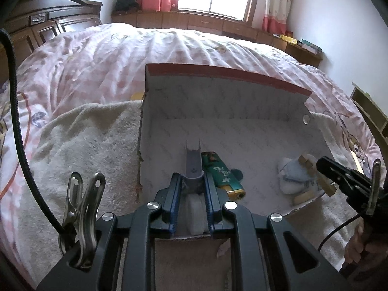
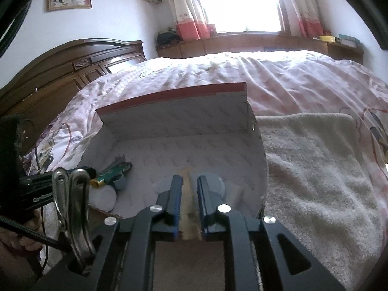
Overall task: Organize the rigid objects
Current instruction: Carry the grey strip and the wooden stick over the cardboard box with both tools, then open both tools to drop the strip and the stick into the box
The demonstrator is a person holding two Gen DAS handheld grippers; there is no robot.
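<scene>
An open white cardboard box with a red-edged lid stands on a towel on the bed; it also shows in the right wrist view. My left gripper is shut on a grey and white plastic piece low inside the box. A green and gold lighter lies just right of it. My right gripper is shut on a wooden stick over a pale blue and white figurine in the box's right corner. The lighter and a white round part show at the left of the right wrist view.
A cream towel lies under and beside the box on a pink patterned bedspread. A dark wooden headboard stands at the left. A low wooden cabinet runs under the window.
</scene>
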